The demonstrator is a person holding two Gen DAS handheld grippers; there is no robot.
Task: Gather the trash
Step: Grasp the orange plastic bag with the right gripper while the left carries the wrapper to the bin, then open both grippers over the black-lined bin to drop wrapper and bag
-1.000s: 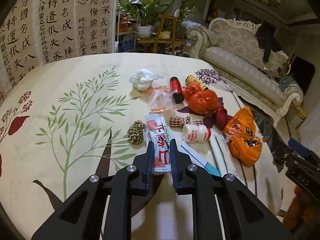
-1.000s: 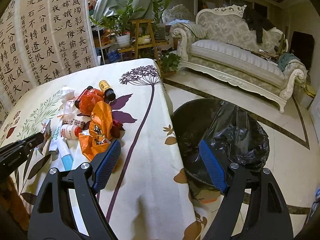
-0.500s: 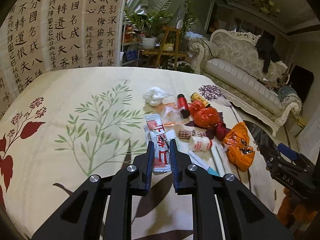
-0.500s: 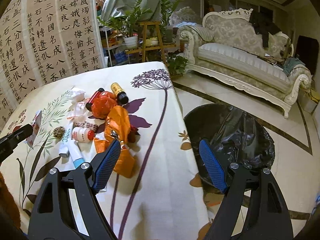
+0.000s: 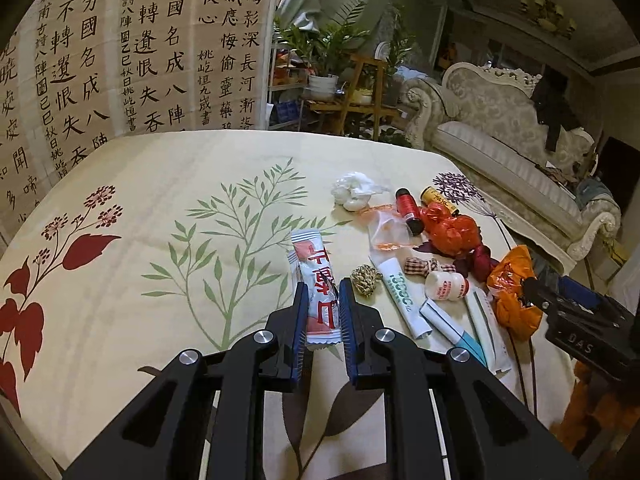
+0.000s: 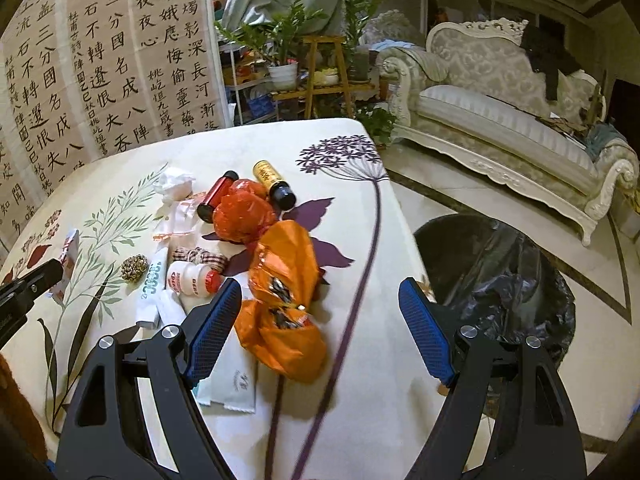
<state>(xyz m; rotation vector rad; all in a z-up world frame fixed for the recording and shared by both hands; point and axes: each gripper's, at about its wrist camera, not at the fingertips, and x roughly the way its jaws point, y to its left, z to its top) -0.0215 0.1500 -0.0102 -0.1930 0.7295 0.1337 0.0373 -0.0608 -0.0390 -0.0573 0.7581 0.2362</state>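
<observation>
Holding a red-and-white packet (image 5: pixel 318 300) tight in our left claw (image 5: pixel 323 308), we keep our right claw (image 6: pixel 320 320) wide open, orange bag (image 6: pixel 284 300) at 11 o'clock.

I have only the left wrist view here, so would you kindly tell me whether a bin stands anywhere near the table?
Observer: Yes, a bin lined with a black bag stands on the floor just past the table edge.
Operator: Thank you. Is the right gripper holding anything?
Observer: No, the right gripper is wide open, and the orange bag lies ahead between its spread fingers.
Operator: Does my sachet show from that side?
Observer: Only partly: the sachet sticks out past the left gripper at the picture's far left.
</observation>
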